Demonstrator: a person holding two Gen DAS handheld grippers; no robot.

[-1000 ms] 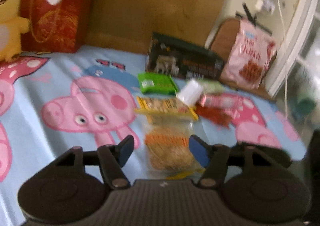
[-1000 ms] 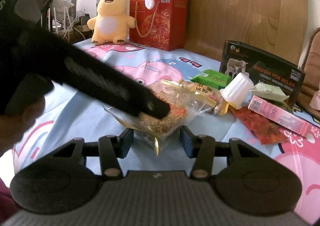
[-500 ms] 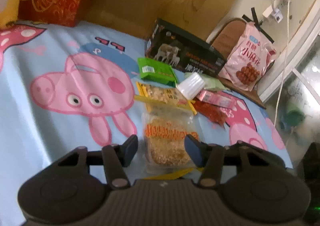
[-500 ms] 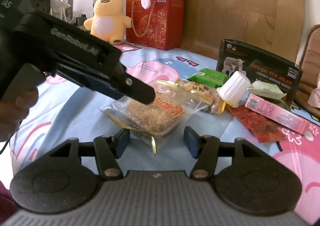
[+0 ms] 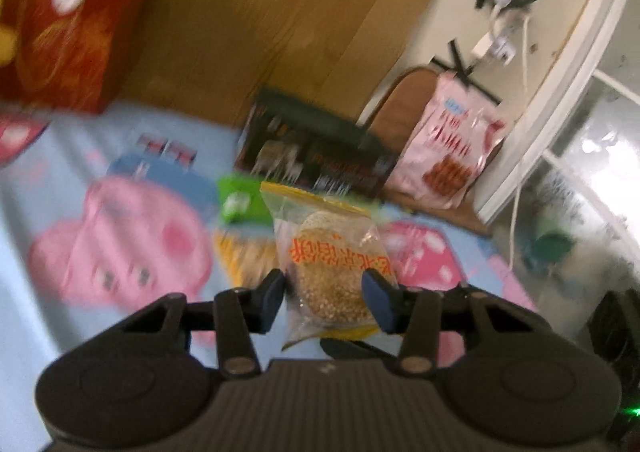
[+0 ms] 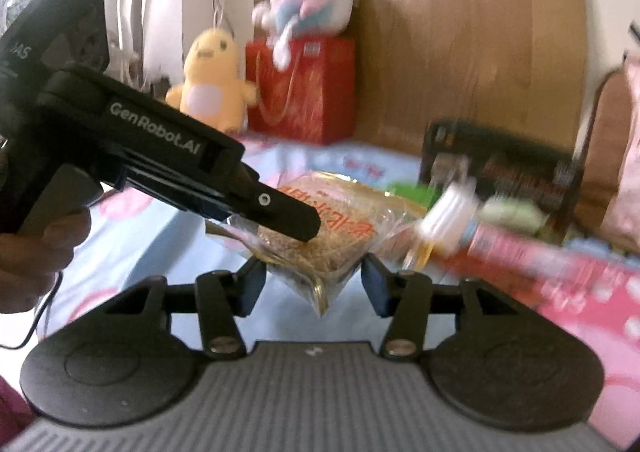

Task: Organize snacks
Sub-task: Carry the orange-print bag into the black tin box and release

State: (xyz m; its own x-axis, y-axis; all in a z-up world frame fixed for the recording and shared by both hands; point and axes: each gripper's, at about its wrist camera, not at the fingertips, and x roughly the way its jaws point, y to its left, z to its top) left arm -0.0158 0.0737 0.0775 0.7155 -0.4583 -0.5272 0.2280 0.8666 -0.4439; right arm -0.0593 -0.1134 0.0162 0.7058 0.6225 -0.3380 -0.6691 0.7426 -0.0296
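Observation:
A clear zip bag of brown grain snack with orange lettering (image 5: pixel 328 264) sits between the fingers of my left gripper (image 5: pixel 326 292), which is shut on it and holds it tilted up off the bed. In the right wrist view the same bag (image 6: pixel 320 228) hangs from the left gripper's black fingers (image 6: pixel 288 215), just ahead of my right gripper (image 6: pixel 314 284), which is open with the bag's lower corner between its fingertips. Other snacks lie behind: a green packet (image 5: pixel 240 199), a yellow packet (image 5: pixel 244 256), a white cup (image 6: pixel 448 219) and a pink box (image 6: pixel 516 248).
A Peppa Pig bedsheet (image 5: pixel 100 228) covers the bed. A black box (image 5: pixel 316 155) stands at the back by the wooden headboard. A pink snack bag (image 5: pixel 452 155) leans on a chair. A red gift bag (image 6: pixel 304 91) and a yellow plush (image 6: pixel 212 79) stand at the far left.
My left gripper has closed on the grain snack bag and lifted it off the sheet. Both views are blurred by motion. The right gripper stays open beneath it.

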